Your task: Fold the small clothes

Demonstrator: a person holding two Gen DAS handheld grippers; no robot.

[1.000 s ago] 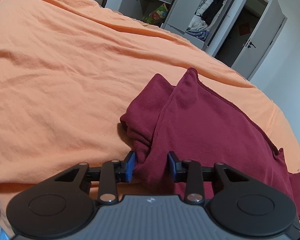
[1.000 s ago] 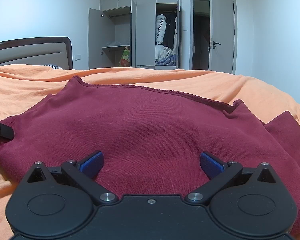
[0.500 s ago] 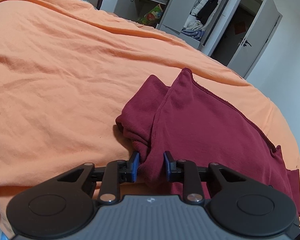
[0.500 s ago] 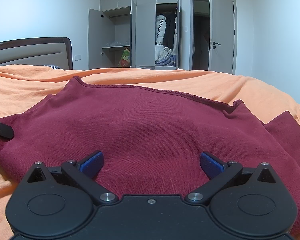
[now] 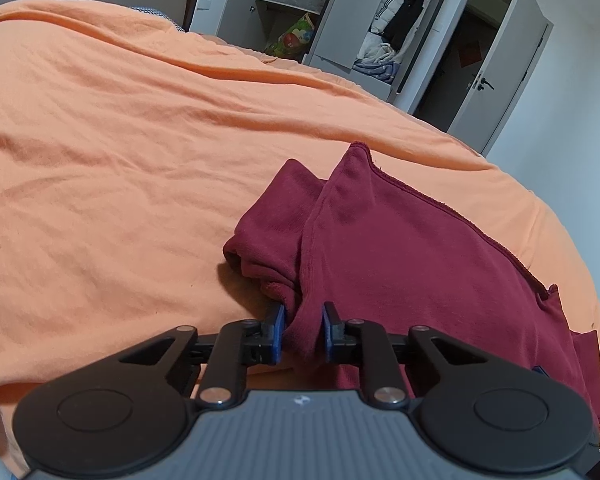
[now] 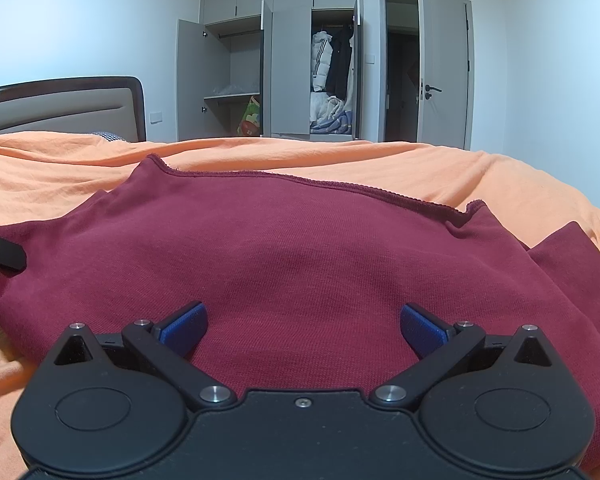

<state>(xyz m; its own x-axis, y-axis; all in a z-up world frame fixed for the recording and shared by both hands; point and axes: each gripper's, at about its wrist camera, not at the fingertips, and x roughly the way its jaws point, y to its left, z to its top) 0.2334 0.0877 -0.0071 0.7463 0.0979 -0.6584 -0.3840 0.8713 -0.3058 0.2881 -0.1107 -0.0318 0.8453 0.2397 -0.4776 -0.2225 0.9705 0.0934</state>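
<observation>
Maroon garment (image 5: pixel 400 264) pinched in left tool (image 5: pixel 303 330), no legible writing.

No words, numbers or brand names can be read in either view. The left gripper's grey ribbed body (image 5: pixel 300 432) carries a tiny pale mark (a logo, perhaps, but too small to make out). A red square sign (image 5: pixel 471 57) hangs in the dark doorway in the left wrist view; any character on it is too blurred to read. The colourful printed bag (image 6: pixel 250 118) on the wardrobe floor shows a pattern but no legible lettering. The maroon garment (image 6: pixel 300 256) shows no readable print or tag.
</observation>
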